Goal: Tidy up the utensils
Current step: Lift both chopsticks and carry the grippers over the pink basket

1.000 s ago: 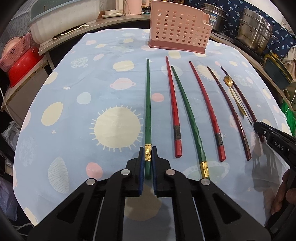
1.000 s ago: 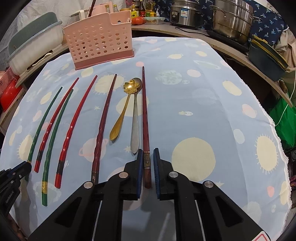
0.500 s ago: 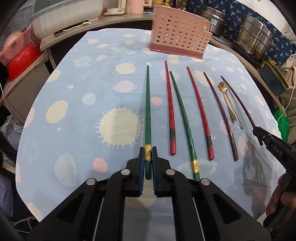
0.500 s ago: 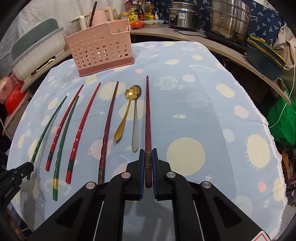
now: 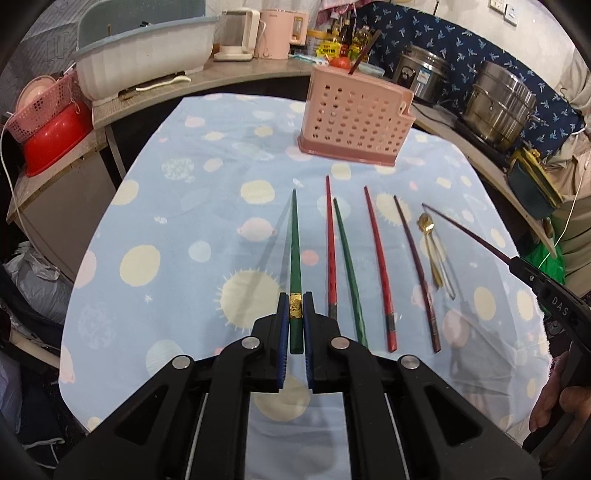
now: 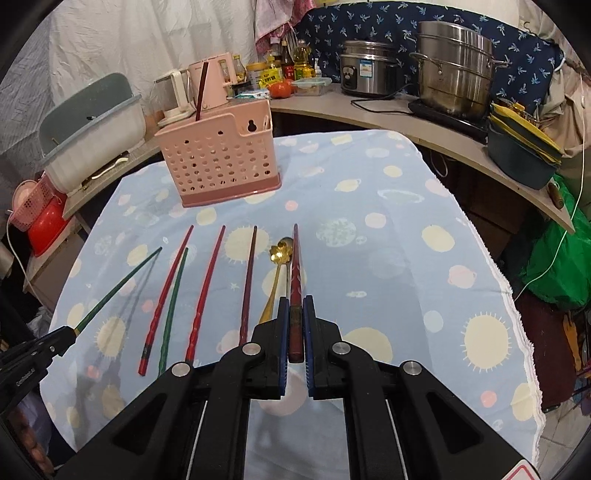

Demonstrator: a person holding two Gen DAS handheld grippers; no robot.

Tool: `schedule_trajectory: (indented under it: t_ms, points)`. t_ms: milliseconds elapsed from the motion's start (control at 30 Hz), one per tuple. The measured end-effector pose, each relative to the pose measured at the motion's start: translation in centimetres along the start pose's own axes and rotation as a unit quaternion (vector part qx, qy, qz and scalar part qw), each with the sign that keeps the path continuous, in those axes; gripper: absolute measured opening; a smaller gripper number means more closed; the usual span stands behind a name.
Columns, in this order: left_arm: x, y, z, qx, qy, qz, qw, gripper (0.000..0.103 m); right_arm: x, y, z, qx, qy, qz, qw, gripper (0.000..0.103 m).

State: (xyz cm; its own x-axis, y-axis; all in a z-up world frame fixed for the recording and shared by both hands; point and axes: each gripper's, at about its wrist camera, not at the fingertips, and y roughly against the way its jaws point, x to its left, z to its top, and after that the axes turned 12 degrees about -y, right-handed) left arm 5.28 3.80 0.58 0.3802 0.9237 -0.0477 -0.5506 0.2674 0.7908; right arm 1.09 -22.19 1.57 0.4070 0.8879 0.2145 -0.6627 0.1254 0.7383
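Both up off the cloth now: left gripper (image 5: 294, 317) clamped on green chopstick (image 5: 294, 254), right gripper (image 6: 294, 325) pinching maroon chopstick (image 6: 296, 273), next stop likely the pink holder (image 6: 221, 158) at upper centre.

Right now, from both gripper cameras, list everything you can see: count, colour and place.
Green chopsticks: two; one held off the cloth, one lying on it.
Red chopsticks: two, lying either side of the lying green one.
Dark maroon chopsticks: two; one lying, one held up.
Spoons: two, gold and silver, side by side.
Basket: one, pink, far end of the table, a dark stick standing in it.
Tablecloth: blue with planets.
Steel pots: right counter.
Kettles: back counter.
Left gripper: shut on the green chopstick.
Right gripper: shut on the maroon chopstick.
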Motion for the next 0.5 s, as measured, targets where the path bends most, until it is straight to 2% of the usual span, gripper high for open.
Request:
schedule_trajectory:
  t_ms: [500]
  points:
    - [0.6,4.2,6.8,-0.084,-0.008,0.016,0.9963,0.007,1.4,3.5,5.0,-0.065,-0.001,0.030,0.997,0.007]
